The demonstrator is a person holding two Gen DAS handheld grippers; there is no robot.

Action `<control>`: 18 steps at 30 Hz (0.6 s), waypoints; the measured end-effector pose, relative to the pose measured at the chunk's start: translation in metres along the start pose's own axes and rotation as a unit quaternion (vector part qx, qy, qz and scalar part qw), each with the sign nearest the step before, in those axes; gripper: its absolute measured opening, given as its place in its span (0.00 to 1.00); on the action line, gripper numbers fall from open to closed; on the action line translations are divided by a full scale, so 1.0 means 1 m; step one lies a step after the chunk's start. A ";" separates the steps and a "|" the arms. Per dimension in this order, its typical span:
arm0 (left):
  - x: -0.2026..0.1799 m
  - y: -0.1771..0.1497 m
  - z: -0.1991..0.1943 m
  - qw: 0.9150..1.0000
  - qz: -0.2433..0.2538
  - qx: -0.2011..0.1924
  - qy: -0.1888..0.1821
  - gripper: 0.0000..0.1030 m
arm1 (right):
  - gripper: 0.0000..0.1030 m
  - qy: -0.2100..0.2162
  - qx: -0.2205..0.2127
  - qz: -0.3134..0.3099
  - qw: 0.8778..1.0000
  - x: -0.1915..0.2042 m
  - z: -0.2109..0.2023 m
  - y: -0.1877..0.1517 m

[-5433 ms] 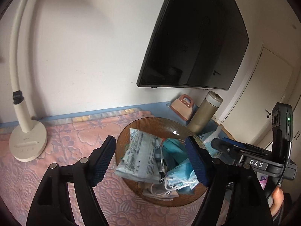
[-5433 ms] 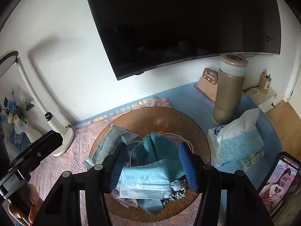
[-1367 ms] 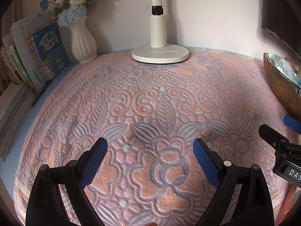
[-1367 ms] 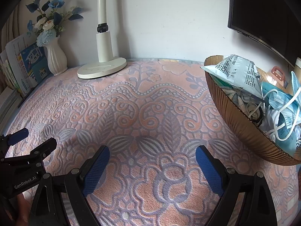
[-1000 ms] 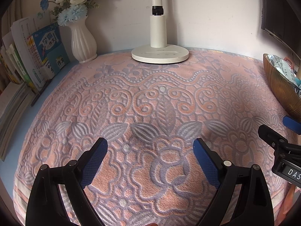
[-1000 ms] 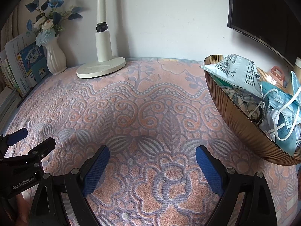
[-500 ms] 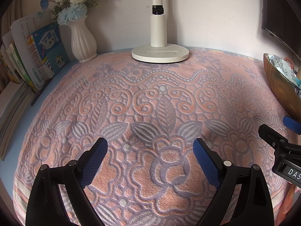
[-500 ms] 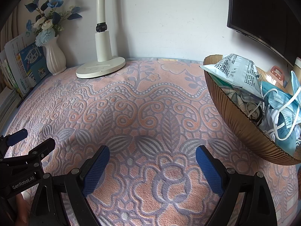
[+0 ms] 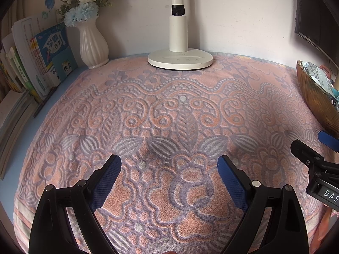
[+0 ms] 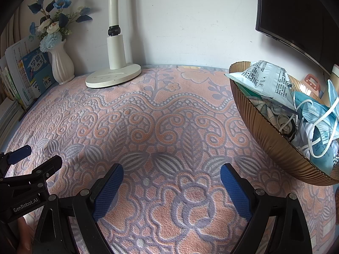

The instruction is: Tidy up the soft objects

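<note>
Both hand-held grippers [image 9: 169, 166] [image 10: 171, 173] apparently empty, agape

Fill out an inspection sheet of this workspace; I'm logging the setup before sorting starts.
Surface: patterned pink towel spread flat, nothing lying on it between the jaws.
Job's things: face masks and a sealed mask packet piled in a ribbed amber bowl at the right.
Clutter: desk lamp, white vase of flowers, books at the left.
Grippers: left gripper and right gripper both open, empty, over the towel.
Cables: nothing seen.
Surroundings: white wall, dark screen at upper right.
</note>
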State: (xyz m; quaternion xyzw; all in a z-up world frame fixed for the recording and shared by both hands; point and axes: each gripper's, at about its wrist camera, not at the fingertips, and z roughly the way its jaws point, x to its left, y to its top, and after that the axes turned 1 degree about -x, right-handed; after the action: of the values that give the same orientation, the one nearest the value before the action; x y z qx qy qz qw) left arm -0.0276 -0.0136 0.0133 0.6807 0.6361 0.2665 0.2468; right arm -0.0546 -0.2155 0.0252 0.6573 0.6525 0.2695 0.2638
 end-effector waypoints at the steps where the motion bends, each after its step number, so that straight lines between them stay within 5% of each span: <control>1: 0.000 0.000 0.000 1.000 0.000 0.000 0.000 0.89 | 0.89 0.000 0.000 0.000 1.000 0.000 0.000 0.000; 18: 0.000 0.000 0.000 1.000 -0.003 0.003 0.000 0.89 | 0.89 0.000 0.000 0.000 1.000 0.000 0.000 0.000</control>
State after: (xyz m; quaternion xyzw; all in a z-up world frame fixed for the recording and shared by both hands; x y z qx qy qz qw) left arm -0.0278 -0.0138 0.0132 0.6798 0.6388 0.2639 0.2454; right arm -0.0545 -0.2159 0.0250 0.6570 0.6529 0.2695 0.2636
